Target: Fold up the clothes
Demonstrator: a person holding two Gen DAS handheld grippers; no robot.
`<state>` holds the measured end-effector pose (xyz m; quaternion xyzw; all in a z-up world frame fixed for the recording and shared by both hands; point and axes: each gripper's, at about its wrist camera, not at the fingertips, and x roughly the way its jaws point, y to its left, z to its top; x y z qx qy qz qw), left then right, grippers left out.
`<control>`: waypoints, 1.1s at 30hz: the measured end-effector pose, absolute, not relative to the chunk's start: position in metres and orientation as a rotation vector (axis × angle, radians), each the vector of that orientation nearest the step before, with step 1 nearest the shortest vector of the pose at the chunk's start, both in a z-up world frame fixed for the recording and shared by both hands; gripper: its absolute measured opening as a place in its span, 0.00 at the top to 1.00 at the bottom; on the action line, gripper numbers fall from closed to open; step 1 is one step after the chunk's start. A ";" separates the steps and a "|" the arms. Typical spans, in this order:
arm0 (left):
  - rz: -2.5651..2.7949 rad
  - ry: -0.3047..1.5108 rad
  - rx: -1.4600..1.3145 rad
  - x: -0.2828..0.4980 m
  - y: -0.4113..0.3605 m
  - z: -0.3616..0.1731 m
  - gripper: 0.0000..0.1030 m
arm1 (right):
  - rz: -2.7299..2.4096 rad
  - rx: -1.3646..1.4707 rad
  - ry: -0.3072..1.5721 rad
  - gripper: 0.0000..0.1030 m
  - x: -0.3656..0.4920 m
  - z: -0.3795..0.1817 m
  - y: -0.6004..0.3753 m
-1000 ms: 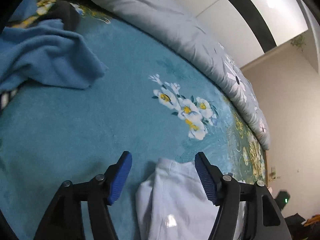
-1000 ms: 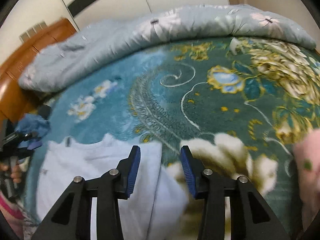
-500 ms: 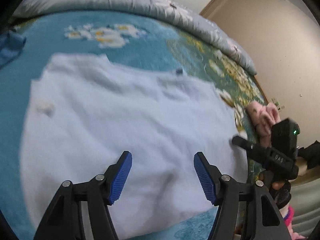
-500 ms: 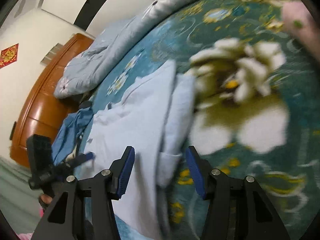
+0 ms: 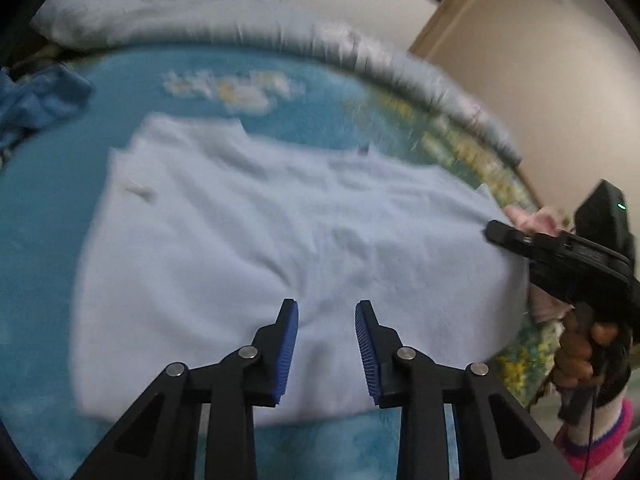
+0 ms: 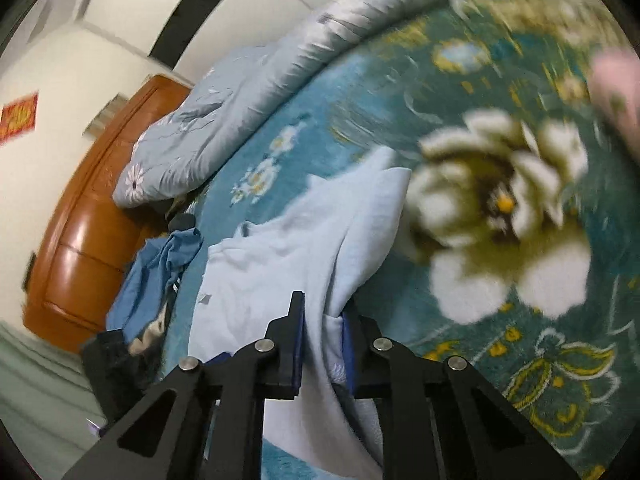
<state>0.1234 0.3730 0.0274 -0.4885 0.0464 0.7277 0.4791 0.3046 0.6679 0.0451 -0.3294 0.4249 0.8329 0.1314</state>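
A pale blue shirt (image 5: 260, 240) lies spread on the teal floral bedspread (image 5: 36, 240). My left gripper (image 5: 327, 340) hovers over the shirt's near hem. Its jaws are closing, with cloth beneath the gap and the blue pads (image 5: 290, 336) not pressing on it. At the right edge of the shirt the right gripper (image 5: 496, 234) comes in, held by a hand (image 5: 576, 356). In the right wrist view my right gripper (image 6: 323, 332) is closing, and a bunched fold of the shirt (image 6: 280, 264) fills the narrow gap between its pads.
A darker blue garment (image 5: 36, 100) lies at the far left, also seen as blue garment (image 6: 160, 276) by the wooden headboard (image 6: 80, 240). A grey quilt (image 5: 240, 28) runs along the far side. Something pink (image 5: 532, 216) sits beyond the shirt's right edge.
The left view swung from bare bedspread onto the shirt, and its jaws narrowed. The right jaws went from apart to closed on a fold of the shirt.
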 end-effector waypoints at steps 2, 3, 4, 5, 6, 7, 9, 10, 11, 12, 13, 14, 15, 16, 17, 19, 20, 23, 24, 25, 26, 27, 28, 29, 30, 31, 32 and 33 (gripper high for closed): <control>1.842 0.097 -1.137 0.120 0.343 0.042 0.68 | 2.436 -0.982 1.143 0.84 0.294 0.063 0.655; 1.875 0.090 -1.117 0.116 0.326 0.049 0.68 | 2.448 -0.999 1.092 0.84 0.286 0.074 0.646; 1.893 0.079 -1.112 0.113 0.313 0.052 0.68 | 2.461 -1.014 1.046 0.84 0.277 0.084 0.637; 1.910 0.064 -1.110 0.109 0.300 0.055 0.68 | 2.471 -1.027 1.010 0.85 0.270 0.090 0.629; 1.931 0.037 -1.111 0.103 0.284 0.057 0.68 | 2.485 -1.041 0.971 0.85 0.262 0.098 0.620; 1.950 0.009 -1.111 0.098 0.269 0.059 0.68 | 2.502 -1.058 0.927 0.85 0.250 0.106 0.609; 1.970 -0.060 -1.120 0.088 0.242 0.061 0.67 | 2.536 -1.093 0.833 0.85 0.227 0.123 0.586; 1.982 -0.097 -1.127 0.083 0.228 0.060 0.67 | 2.554 -1.113 0.788 0.85 0.214 0.129 0.574; 1.994 -0.118 -1.132 0.080 0.220 0.059 0.66 | 2.566 -1.134 0.747 0.85 0.200 0.135 0.562; 2.006 -0.139 -1.137 0.076 0.211 0.058 0.64 | 2.572 -1.159 0.707 0.85 0.185 0.136 0.550; 2.017 -0.160 -1.142 0.072 0.203 0.057 0.63 | 2.573 -1.187 0.668 0.85 0.169 0.136 0.537; 2.028 -0.181 -1.147 0.069 0.195 0.056 0.62 | 2.573 -1.214 0.629 0.85 0.152 0.136 0.524; 2.034 -0.196 -1.152 0.067 0.189 0.056 0.61 | 2.568 -1.237 0.593 0.85 0.138 0.133 0.513; 2.035 -0.211 -1.155 0.066 0.184 0.055 0.61 | 2.556 -1.259 0.565 0.85 0.125 0.128 0.504; 2.037 -0.225 -1.159 0.065 0.179 0.054 0.60 | 2.539 -1.292 0.549 0.85 0.111 0.119 0.496; 2.043 -0.230 -1.172 0.064 0.172 0.051 0.59 | 2.500 -1.364 0.535 0.85 0.087 0.097 0.481; 2.045 -0.231 -1.179 0.063 0.170 0.049 0.59 | 2.481 -1.399 0.526 0.85 0.079 0.086 0.474; 2.046 -0.251 -1.214 0.059 0.163 0.040 0.58 | 2.434 -1.490 0.482 0.84 0.060 0.061 0.455; 2.046 -0.258 -1.225 0.058 0.161 0.037 0.58 | 2.426 -1.512 0.482 0.80 0.057 0.057 0.451; 2.045 -0.266 -1.237 0.056 0.159 0.034 0.57 | 2.439 -1.539 0.501 0.75 0.057 0.056 0.448; 2.042 -0.276 -1.244 0.056 0.158 0.032 0.57 | 2.462 -1.571 0.527 0.72 0.059 0.055 0.446; 2.034 -0.289 -1.249 0.055 0.158 0.031 0.55 | 2.500 -1.591 0.564 0.69 0.061 0.057 0.443; 2.021 -0.305 -1.253 0.054 0.159 0.030 0.55 | 2.547 -1.602 0.609 0.66 0.065 0.061 0.441; 1.998 -0.324 -1.257 0.054 0.161 0.029 0.53 | 2.594 -1.592 0.649 0.64 0.071 0.067 0.441; 1.968 -0.344 -1.255 0.055 0.163 0.028 0.51 | 2.642 -1.569 0.686 0.60 0.079 0.074 0.442; 1.938 -0.363 -1.252 0.056 0.166 0.028 0.50 | 2.673 -1.532 0.701 0.59 0.086 0.080 0.445; 1.906 -0.377 -1.245 0.057 0.170 0.028 0.48 | 2.688 -1.479 0.698 0.59 0.095 0.087 0.451; 1.875 -0.390 -1.242 0.058 0.176 0.027 0.46 | 2.688 -1.420 0.693 0.57 0.107 0.093 0.460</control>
